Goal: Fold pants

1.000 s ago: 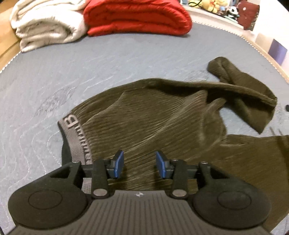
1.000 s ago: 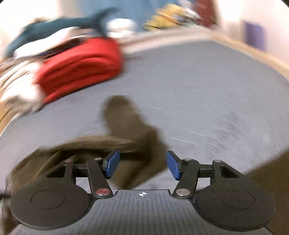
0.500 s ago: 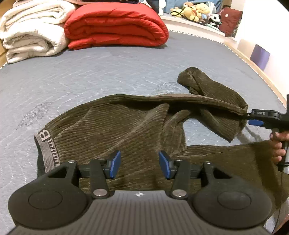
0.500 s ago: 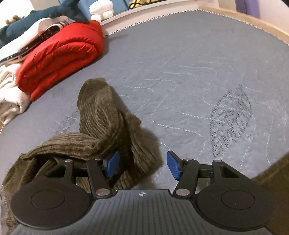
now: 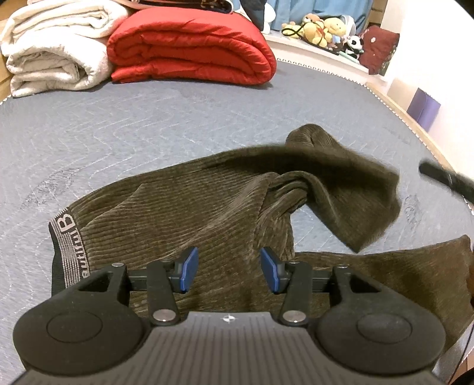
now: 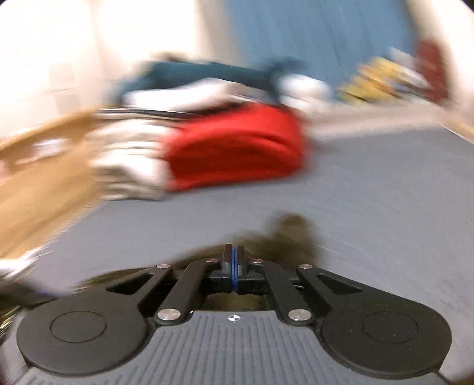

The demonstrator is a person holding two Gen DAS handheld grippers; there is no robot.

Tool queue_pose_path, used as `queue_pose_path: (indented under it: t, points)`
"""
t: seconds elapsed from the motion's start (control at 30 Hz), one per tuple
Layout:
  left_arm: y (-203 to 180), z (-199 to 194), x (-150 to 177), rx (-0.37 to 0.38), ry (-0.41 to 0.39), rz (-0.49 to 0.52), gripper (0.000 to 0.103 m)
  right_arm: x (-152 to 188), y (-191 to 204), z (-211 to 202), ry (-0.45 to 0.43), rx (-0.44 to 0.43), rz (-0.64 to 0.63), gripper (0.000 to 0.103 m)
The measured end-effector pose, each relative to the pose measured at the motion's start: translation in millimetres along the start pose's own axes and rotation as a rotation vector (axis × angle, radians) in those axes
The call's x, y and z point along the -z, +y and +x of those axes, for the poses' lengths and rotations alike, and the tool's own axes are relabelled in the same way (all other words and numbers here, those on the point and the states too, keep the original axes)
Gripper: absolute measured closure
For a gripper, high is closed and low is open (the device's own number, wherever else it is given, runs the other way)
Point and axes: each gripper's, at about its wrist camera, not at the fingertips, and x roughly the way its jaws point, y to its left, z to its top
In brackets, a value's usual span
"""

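Left wrist view: pants [image 5: 225, 207] lying crumpled mid-mattress [image 5: 148, 133], no fold made yet. Your left gripper [image 5: 226, 269] is hovering, jaws apart, empty. Your right gripper [image 6: 233, 266] is showing pads together; cloth pinch unclear. Straightening, folding all remaining.

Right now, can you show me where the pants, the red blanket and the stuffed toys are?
pants [image 5: 213, 207], left wrist view, ribbed middle.
red blanket [image 5: 192, 47], left wrist view, top fold.
stuffed toys [image 5: 323, 28], left wrist view, yellow one.
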Motion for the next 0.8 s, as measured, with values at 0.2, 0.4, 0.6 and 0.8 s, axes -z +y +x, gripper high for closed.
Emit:
queue_pose_path:
  t: [0.2,0.4,0.6,0.8]
  points:
    - [-1.6,2.5,2.8,-0.002,0.006,-0.006,0.051,17.9,21.2,13.8,0.128,0.036,-0.101,0.101]
    - [3.9,3.0,3.9,-0.009,0.010,-0.008,0.050,29.1,-81.8,10.9,0.092,0.421,0.383,0.053]
    - [5.4,3.5,2.2,-0.004,0.010,-0.010,0.046,59.9,-123.2,31.9,0.211,0.419,0.546,0.053]
    - [3.9,2.2,2.1,0.006,0.009,-0.005,0.045,56.8,-111.9,53.6,0.224,0.367,0.495,0.077]
